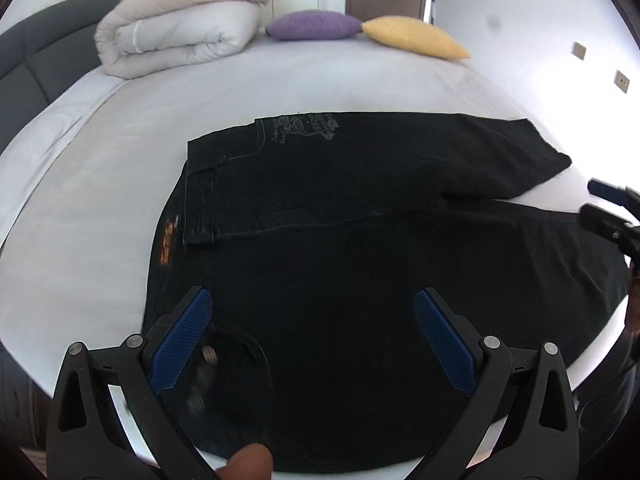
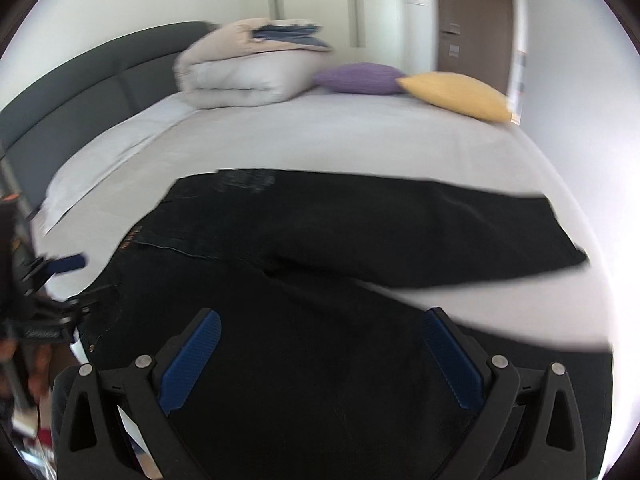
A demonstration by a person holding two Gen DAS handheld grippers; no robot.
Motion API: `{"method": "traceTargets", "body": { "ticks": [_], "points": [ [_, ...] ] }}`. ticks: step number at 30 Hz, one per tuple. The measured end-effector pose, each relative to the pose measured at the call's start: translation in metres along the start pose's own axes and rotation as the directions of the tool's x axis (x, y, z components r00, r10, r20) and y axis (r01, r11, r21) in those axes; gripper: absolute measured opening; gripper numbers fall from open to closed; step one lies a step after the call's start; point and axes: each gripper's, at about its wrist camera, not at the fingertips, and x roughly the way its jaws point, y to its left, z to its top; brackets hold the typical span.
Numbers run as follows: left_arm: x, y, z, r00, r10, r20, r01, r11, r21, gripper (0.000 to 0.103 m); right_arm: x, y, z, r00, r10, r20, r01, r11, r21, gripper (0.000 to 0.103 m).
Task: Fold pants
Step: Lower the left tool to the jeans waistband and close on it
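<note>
Grey embroidered lettering on the far hip of the black pants (image 1: 360, 208), too small to read; orange patch (image 1: 168, 245) at the left waistband, letters illegible; nothing else legible

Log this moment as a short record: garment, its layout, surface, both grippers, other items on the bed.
garment: black pants
layout: spread flat, legs apart in a V, waistband to the left, not yet folded
surface: bed with a pale sheet
left hand-held gripper: open, over the waist end, gripping nothing
right hand-held gripper: open, over the near leg, gripping nothing
other items: folded duvet, purple pillow, yellow pillow along the far side
</note>
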Motion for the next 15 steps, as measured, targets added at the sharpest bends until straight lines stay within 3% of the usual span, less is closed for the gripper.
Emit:
{"method": "traceTargets", "body": {
  "ticks": [2,4,6,8,10,12,15],
  "points": [
    [0.009,0.019,0.030,0.999,-0.010,0.045,0.009,1.000,0.021,0.103,0.009,-0.003,0.014,0.999,0.042,0.009,-0.041,0.997,-0.070,0.103],
    [0.025,0.031,0.063,0.996,0.056,0.072,-0.062,0.995,0.082,0.103,0.019,-0.009,0.028,0.997,0.080,0.013,-0.077,0.987,-0.143,0.101],
    [0.051,0.043,0.105,0.997,0.055,0.056,-0.065,0.980,0.186,0.103,0.030,-0.017,0.040,0.993,0.114,0.005,-0.111,0.974,-0.197,0.095],
    [0.082,0.053,0.139,0.997,0.066,0.047,-0.078,0.949,0.307,0.103,0.045,-0.029,0.052,0.986,0.166,-0.026,-0.168,0.959,-0.229,0.087],
    [0.120,0.068,0.173,0.997,0.072,-0.022,-0.059,0.930,0.363,0.100,0.061,-0.038,0.062,0.976,0.212,-0.049,-0.217,0.935,-0.279,0.081],
    [0.151,0.079,0.196,0.996,0.040,-0.084,-0.005,0.924,0.382,0.090,0.076,-0.046,0.068,0.973,0.220,-0.070,-0.231,0.918,-0.323,0.081],
    [0.189,0.085,0.214,0.983,-0.015,-0.184,0.089,0.911,0.402,0.089,0.102,-0.062,0.080,0.964,0.239,-0.120,-0.266,0.897,-0.354,0.078]
  ]
}}
